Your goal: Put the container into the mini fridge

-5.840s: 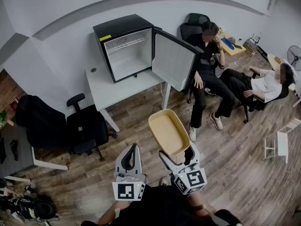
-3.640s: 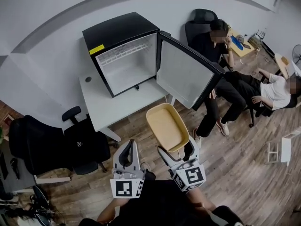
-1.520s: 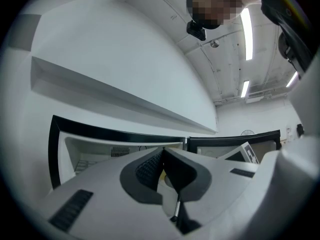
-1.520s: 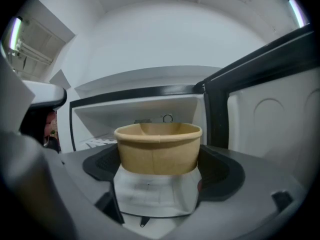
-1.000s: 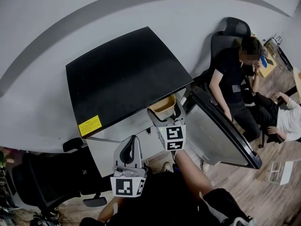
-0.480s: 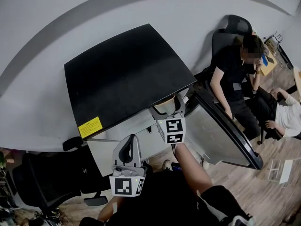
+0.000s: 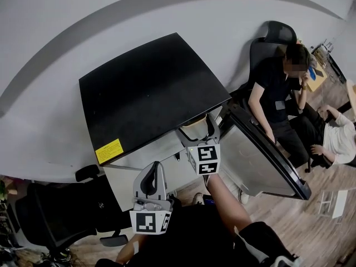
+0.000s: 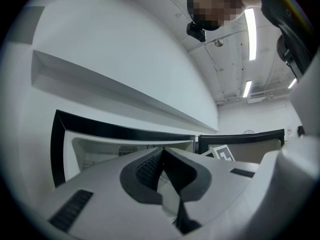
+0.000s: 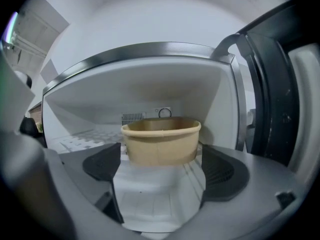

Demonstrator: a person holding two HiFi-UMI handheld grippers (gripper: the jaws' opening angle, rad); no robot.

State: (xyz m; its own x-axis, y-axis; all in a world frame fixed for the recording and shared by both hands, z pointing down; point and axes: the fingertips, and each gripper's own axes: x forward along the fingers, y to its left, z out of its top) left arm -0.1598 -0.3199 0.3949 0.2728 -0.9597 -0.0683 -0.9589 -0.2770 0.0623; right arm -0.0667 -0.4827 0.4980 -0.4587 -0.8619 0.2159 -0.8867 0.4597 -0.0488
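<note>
The tan oval container (image 9: 161,141) is level inside the open mini fridge (image 7: 150,93), just above its white floor (image 9: 155,194). My right gripper (image 9: 161,156) is shut on the container's near end, with a fingertip at each side. In the head view the right gripper (image 7: 198,131) reaches under the fridge's black top, and only a sliver of the container (image 7: 193,121) shows. The fridge door (image 7: 261,160) hangs open to the right. My left gripper (image 7: 152,178) is shut and empty, low in front of the fridge, with its jaws (image 8: 162,176) closed together.
The fridge stands on a white table (image 7: 119,185). Two people sit on chairs (image 7: 272,35) to the right, close behind the open door. A black office chair (image 7: 61,216) stands at the lower left. Wooden floor (image 7: 311,232) shows at the lower right.
The right gripper has carried the container from the fridge's mouth further in under the black top and slightly lower. The left gripper has stayed where it was.
</note>
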